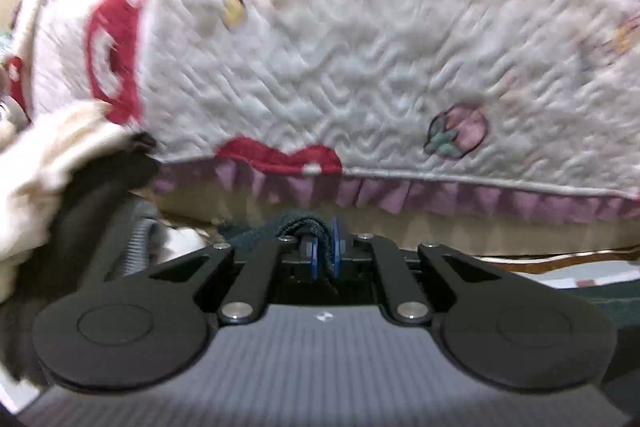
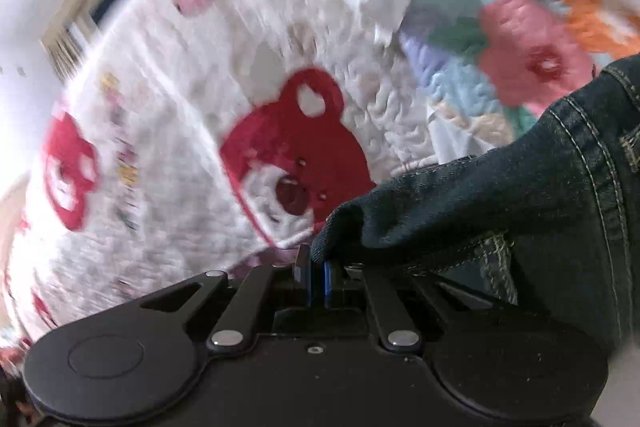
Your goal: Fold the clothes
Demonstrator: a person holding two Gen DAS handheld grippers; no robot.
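Bedding filled both views: a white quilt (image 1: 360,47) with red bears, purple frill along its edge. Left gripper (image 1: 325,253) jaws were clamped on dark fabric; right gripper (image 2: 317,281) jaws pinched the dark jeans (image 2: 500,203), which draped off rightward. Floral blanket (image 2: 520,39) lay farther back.

Dark denim jeans (image 2: 500,199) with pale stitching hang bunched, lifted over a bear-print quilt (image 2: 192,131).
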